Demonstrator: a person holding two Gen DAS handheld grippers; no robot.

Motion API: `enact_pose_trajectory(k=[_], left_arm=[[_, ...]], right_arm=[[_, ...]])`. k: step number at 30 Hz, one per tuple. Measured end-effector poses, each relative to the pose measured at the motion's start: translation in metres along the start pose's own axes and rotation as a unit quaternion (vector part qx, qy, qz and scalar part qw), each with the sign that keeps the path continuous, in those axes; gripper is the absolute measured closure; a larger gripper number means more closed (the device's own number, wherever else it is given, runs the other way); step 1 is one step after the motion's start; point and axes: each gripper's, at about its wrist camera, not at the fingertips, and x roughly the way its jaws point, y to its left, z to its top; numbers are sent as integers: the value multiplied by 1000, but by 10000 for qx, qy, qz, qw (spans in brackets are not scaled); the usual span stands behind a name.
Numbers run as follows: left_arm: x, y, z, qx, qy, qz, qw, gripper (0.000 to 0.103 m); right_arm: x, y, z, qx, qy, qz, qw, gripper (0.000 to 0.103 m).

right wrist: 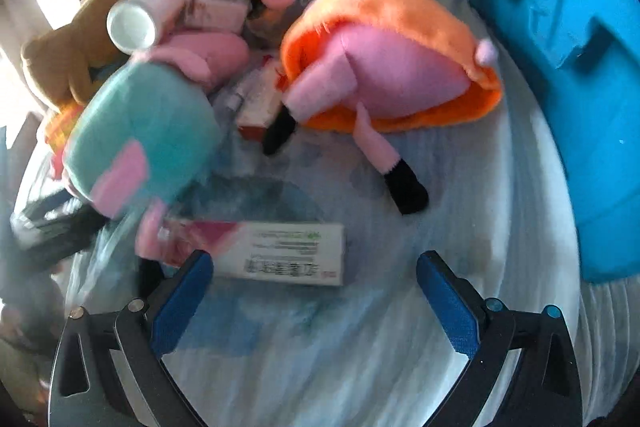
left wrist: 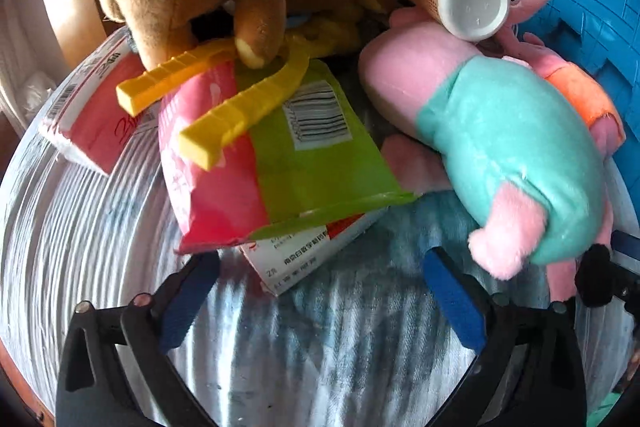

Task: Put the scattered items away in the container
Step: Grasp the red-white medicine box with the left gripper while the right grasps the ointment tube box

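Plush pig in teal [left wrist: 516, 147] lies soft and light at the right of the pile, best pinched round its belly; the blue container [right wrist: 560, 47] stands far right. Smaller: a crinkly snack packet [left wrist: 288, 163], a stiff carton [right wrist: 276, 251]. Left gripper [left wrist: 320, 291] and right gripper [right wrist: 316, 299] both gape wide, jaws empty.

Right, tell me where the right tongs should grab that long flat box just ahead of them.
Grip the box across its narrow width near the right end, coming straight down from above. It lies flat and crosswise on the cloth, and the teal pig toy crowds its left end. The right tongs are already open.
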Motion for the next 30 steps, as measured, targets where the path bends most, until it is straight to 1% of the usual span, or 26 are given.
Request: enact_pose_trajectory(k=[3,6,10,11,12,13,14,15,16,17,18,19,20,22,23,24,26,27,28,29,30], left_arm=[[1,-4,2,46,43,-34,10000,0],[5,-5,9,350,188,-242,9989,0],[6,-5,9,470,39,-355,9983,0],[4,-6,8,477,34,-365,9982,2],[2,-7,6,468,24,-367,9982,10],[-2,-9,4,450,10,-364,9983,17],[-7,-11,1,424,7,-353,9985,27],[-10,-14,-2,403,12,-329,9986,36],[-15,-18,-7,384,13,-314,9988,40],[-20,-23,-12,370,17,-316,9988,48],[-24,-27,-16,377,28,-329,9987,60],[-28,-31,-20,383,53,-358,9986,64],[-32,-36,-25,380,88,-388,9985,67],[-35,-40,-28,410,113,-431,9982,67],[-36,-42,-30,456,115,-415,9980,72],[-37,-43,-31,469,119,-426,9979,78],[-40,-48,-35,408,167,-477,9979,79],[-41,-50,-36,394,165,-467,9980,79],[-42,-51,-37,372,156,-437,9982,79],[-41,-51,-36,307,147,-385,9987,79],[-38,-47,-31,223,151,-326,9991,79]], right_arm=[[0,-5,0,-103,-182,80,9997,0],[-1,-6,-4,-251,-368,174,9989,0],[-1,-6,-3,-365,-285,272,9986,0],[-1,-6,-3,-430,-272,300,9983,0],[-2,-7,-3,-496,-253,346,9979,0],[-3,-7,-4,-542,-241,368,9976,0],[-4,-7,-6,-560,-230,354,9975,1],[-6,-6,-8,-570,-231,369,9974,7],[-9,-4,-10,-596,-248,441,9969,12],[-12,-3,-12,-629,-240,476,9966,26],[-13,-1,-13,-690,-230,435,9964,31],[-14,1,-13,-782,-241,428,9957,31],[-14,2,-12,-877,-256,465,9947,31],[-13,4,-9,-1057,-261,508,9928,28],[-11,8,-7,-1190,-294,488,9913,22],[-10,11,-4,-1307,-360,504,9895,19],[-5,9,-2,-1415,-342,734,9866,19],[-2,11,-2,-1453,-270,780,9859,22],[3,18,1,-1509,-216,783,9852,27],[4,25,-3,-1625,-168,733,9838,40],[4,32,-9,-1769,-130,635,9821,48]])
